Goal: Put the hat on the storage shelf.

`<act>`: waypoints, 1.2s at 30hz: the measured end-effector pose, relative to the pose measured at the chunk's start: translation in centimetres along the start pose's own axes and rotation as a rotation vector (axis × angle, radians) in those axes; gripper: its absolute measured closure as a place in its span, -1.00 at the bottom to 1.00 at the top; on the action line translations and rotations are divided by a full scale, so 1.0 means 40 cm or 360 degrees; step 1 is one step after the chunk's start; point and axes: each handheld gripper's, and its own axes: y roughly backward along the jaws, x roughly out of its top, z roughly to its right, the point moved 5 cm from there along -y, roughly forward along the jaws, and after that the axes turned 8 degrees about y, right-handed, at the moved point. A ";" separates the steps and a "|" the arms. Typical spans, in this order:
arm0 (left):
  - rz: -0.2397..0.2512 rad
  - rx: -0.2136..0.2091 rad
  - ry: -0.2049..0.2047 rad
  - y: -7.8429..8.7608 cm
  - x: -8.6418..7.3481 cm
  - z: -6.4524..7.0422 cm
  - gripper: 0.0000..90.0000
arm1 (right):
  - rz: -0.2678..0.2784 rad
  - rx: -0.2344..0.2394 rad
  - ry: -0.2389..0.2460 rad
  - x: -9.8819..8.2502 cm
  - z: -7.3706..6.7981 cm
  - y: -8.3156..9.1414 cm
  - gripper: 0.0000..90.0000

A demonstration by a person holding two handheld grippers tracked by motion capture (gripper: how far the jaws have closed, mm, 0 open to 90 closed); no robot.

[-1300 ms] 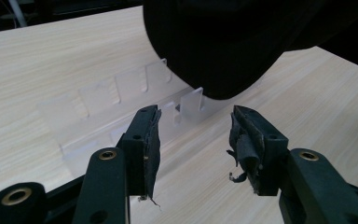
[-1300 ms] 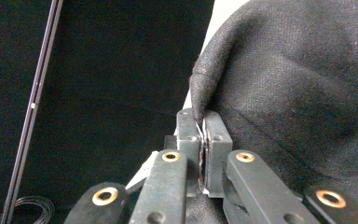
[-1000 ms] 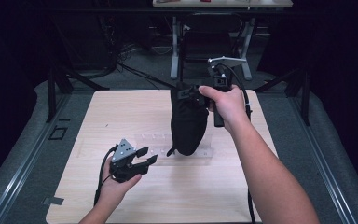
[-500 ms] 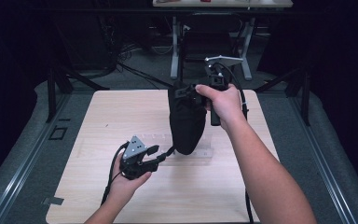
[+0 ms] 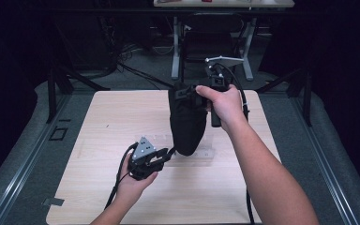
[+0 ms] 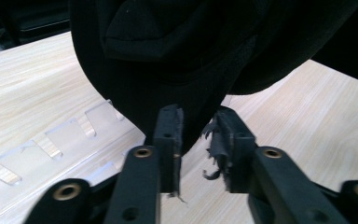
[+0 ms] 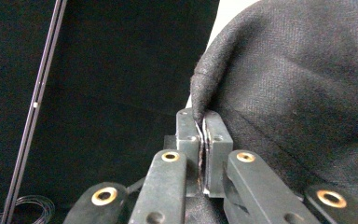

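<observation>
The black cloth bag is pinched by the right gripper; the left gripper (fingers parted around its bottom tip) should be closed squarely.

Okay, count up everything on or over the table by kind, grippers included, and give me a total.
Grippers: 2, the left gripper and the right gripper
Black cloth bags: 1, the black bag
Clear plastic trays: 1, the clear tray
Total: 4

High view overlooks table; gripper views close on black cloth.
</observation>
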 end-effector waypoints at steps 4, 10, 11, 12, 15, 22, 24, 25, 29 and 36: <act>-0.0013 0.0037 -0.0053 -0.004 -0.002 0.004 0.76 | 0.0006 -0.0001 0.0004 -0.002 0.000 0.002 0.95; -0.0038 0.0085 -0.0143 0.000 -0.005 0.008 0.83 | 0.0008 0.0005 0.0016 -0.006 -0.003 0.003 0.91; -0.0041 0.0087 -0.0148 0.000 -0.005 0.008 0.83 | 0.0008 0.0009 0.0019 -0.006 -0.004 0.004 0.90; -0.0041 0.0089 -0.0152 0.000 -0.006 0.008 0.84 | 0.0012 0.0009 0.0018 -0.007 -0.006 0.005 0.88; -0.0045 0.0091 -0.0161 0.001 -0.007 0.007 0.84 | 0.0025 0.0031 0.0031 -0.007 -0.012 0.011 0.85; -0.0052 0.0109 -0.0160 0.006 -0.010 -0.001 0.87 | 0.0049 0.0060 0.0064 -0.006 -0.034 0.040 0.89; -0.0052 0.0122 -0.0157 0.009 -0.011 -0.010 0.89 | 0.0048 0.0041 0.0069 -0.007 -0.029 0.056 0.89; -0.0055 0.0133 -0.0164 0.010 -0.012 -0.012 0.89 | 0.0052 0.0034 0.0068 -0.007 -0.026 0.061 0.88; -0.0068 0.0158 -0.0179 0.012 -0.018 -0.021 0.90 | 0.0057 0.0016 0.0064 -0.010 -0.017 0.074 0.87; -0.0154 0.0199 -0.0144 0.002 -0.061 -0.056 0.88 | 0.0076 -0.0015 0.0044 -0.017 0.008 0.108 0.86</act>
